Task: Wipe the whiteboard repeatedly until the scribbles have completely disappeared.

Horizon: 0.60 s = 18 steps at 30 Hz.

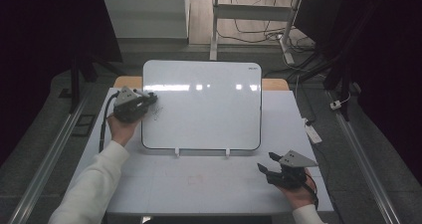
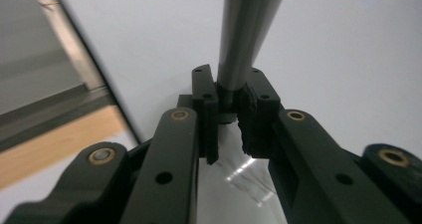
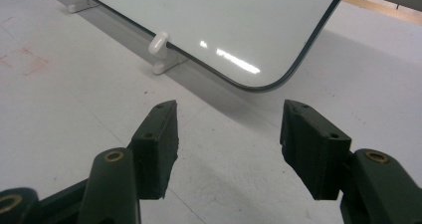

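Observation:
A white whiteboard with a dark rim stands tilted on the white table. My left gripper is at the board's left edge, shut on a dark grey marker. In the left gripper view the jaws clamp the marker's lower end and its barrel runs out over the board face. Faint dark scribbles mark the board just beside that gripper. My right gripper rests at the table's front right, open and holding nothing. Between its jaws I see bare table and the board's lower corner.
Two white clips prop the board's lower edge; one of these clips is near the right gripper. A faint red mark is on the table in front. Desk legs and cables lie beyond on the floor.

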Available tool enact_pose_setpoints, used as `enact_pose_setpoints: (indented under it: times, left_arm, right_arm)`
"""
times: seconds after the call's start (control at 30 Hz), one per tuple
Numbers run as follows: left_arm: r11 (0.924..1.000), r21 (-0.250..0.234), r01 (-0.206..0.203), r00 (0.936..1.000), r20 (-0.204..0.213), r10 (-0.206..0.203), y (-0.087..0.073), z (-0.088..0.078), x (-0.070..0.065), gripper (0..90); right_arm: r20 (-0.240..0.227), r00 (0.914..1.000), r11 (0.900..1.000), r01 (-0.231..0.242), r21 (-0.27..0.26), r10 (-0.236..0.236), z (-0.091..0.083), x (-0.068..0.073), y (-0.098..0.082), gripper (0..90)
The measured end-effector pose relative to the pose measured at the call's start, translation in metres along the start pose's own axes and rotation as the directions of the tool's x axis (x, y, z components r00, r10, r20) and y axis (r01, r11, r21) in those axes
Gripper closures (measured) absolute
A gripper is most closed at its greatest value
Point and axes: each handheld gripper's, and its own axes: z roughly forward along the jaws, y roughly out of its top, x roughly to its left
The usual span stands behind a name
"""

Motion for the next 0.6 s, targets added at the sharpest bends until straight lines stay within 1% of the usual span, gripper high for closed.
enact_pose_setpoints:
  times: [0.07, 0.1, 0.17, 0.23, 0.27, 0.37, 0.4, 0.43, 0.5, 0.6]
  left_arm:
    - [1.0, 0.0, 0.005, 0.9998, -0.021, -0.005, 0.007, 0.001, 0.007, 77.6]
    - [0.9999, 0.0, 0.015, 0.9997, -0.017, -0.015, 0.008, 0.002, 0.008, 77.6]
    - [0.9999, 0.0, 0.011, 0.9999, -0.01, -0.011, 0.004, 0.002, 0.006, 77.7]
    - [0.9998, -0.002, 0.022, 0.9996, 0.016, -0.022, -0.004, 0.0, 0.001, 77.7]
    - [0.9998, 0.0, 0.02, 0.9994, 0.03, -0.02, -0.009, -0.001, -0.003, 77.7]
    - [0.9999, 0.008, 0.007, 0.9983, 0.058, -0.008, -0.025, -0.007, -0.014, 77.7]
    - [0.9999, 0.011, 0.005, 0.9978, 0.066, -0.006, -0.029, -0.009, -0.017, 77.7]
    - [0.9999, 0.013, -0.006, 0.9977, 0.068, 0.005, -0.032, -0.011, -0.019, 77.7]
    - [0.9997, 0.014, -0.02, 0.9985, 0.052, 0.02, -0.03, -0.012, -0.017, 77.6]
    - [1.0, 0.0, 0.009, 0.9999, 0.012, -0.009, -0.018, -0.011, -0.002, 77.7]
  right_arm:
    - [0.001, 1.0, 1.0, 0.0, -0.001, 0.0, 0.0, 0.0, 0.0, 40.0]
    - [0.001, 1.0, 1.0, 0.0, -0.002, 0.0, 0.0, -0.001, 0.0, 40.0]
    - [0.001, 1.0, 1.0, -0.004, 0.0, 0.004, -0.001, -0.001, -0.001, 40.0]
    - [0.0, 1.0, 1.0, -0.007, 0.001, 0.007, -0.001, -0.002, -0.002, 40.0]
    - [-0.001, 1.0, 1.0, -0.007, 0.001, 0.007, -0.001, -0.002, -0.002, 40.0]
    - [-0.004, 1.0, 1.0, 0.001, 0.001, -0.001, -0.001, -0.001, -0.002, 40.0]
    - [-0.002, 1.0, 1.0, 0.0, 0.001, 0.0, -0.001, -0.001, -0.001, 40.0]
    - [-0.002, 1.0, 1.0, -0.002, 0.0, 0.002, -0.001, 0.0, -0.001, 40.0]
    - [-0.002, 1.0, 1.0, -0.001, -0.003, 0.001, -0.001, 0.0, -0.001, 40.0]
    - [-0.002, 1.0, 1.0, 0.001, 0.002, -0.001, 0.0, 0.0, -0.001, 40.0]
